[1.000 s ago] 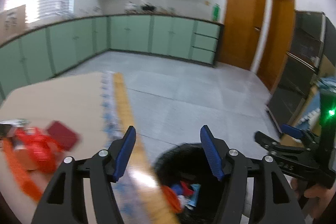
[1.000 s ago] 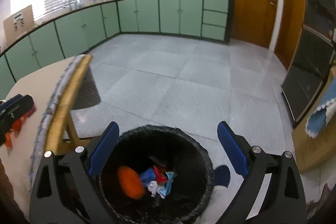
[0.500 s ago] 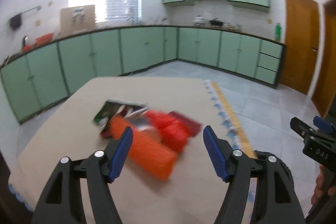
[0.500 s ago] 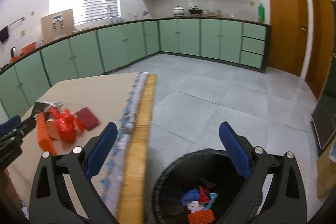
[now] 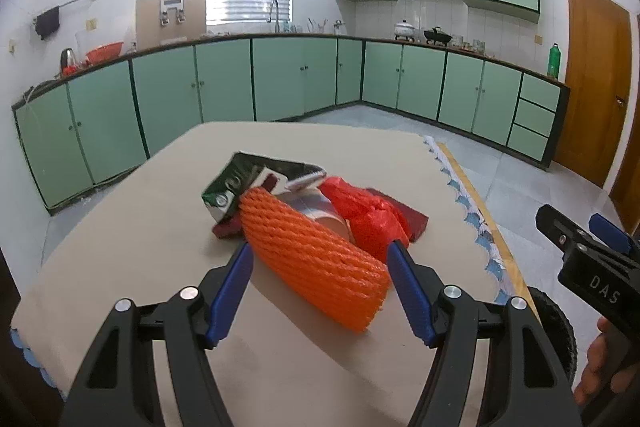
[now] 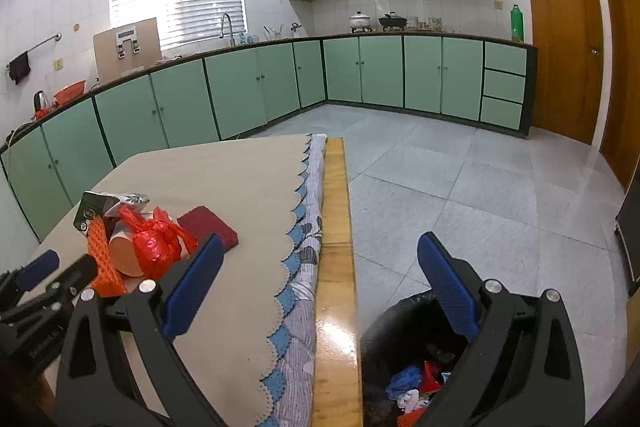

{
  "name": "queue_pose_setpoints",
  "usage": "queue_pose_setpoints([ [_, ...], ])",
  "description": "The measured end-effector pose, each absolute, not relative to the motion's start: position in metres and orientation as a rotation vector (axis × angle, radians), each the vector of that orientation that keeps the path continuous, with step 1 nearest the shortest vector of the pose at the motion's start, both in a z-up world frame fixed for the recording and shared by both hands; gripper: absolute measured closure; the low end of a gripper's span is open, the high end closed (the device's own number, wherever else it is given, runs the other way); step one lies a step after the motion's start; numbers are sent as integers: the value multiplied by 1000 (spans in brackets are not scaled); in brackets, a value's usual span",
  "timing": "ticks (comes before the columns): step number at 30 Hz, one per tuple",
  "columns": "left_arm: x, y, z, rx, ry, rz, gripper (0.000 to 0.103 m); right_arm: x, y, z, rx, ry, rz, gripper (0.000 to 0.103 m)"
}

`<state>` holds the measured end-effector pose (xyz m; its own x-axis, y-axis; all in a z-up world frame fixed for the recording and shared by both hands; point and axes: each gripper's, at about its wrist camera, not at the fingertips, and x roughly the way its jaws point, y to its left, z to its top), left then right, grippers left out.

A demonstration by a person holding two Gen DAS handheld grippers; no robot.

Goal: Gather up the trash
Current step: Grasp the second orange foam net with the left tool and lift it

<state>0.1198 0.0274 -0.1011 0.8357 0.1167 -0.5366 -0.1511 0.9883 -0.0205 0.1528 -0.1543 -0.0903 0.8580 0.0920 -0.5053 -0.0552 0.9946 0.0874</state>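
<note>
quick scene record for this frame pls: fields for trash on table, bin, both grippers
trash on table: orange foam net, red plastic bag, dark red packet, foil wrapper, all in one pile
table: beige cloth, scalloped blue edge
bin: black trash bin on the floor beside the table, wrappers inside
left gripper: open, fingers either side of the orange net's near end, not gripping
right gripper: open, empty, above the table edge and bin

Your way across the beige tablecloth (image 5: 120,247) lies bare on the left, orange foam net sleeve (image 5: 316,259) blocking straight ahead, red plastic bag (image 5: 368,215) crowding behind
</note>
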Motion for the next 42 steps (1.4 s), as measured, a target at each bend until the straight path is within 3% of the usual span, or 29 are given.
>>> queue_pose_setpoints([
  [16,145,28,-127,-64,643,180,35,160,-154,-106,77,568,99,8],
  [23,140,45,-126,-105,658,191,67,161,-137,-105,51,570,157,8],
  [26,134,56,-124,-121,655,210,75,161,-129,-103,39,567,183,8],
  [32,121,77,-118,-136,638,253,82,164,-108,-99,24,564,245,10],
  [36,112,89,-114,-131,629,274,84,167,-87,-95,11,572,301,18],
  [42,101,110,-109,-123,606,326,84,172,-55,-85,-11,559,364,19],
])
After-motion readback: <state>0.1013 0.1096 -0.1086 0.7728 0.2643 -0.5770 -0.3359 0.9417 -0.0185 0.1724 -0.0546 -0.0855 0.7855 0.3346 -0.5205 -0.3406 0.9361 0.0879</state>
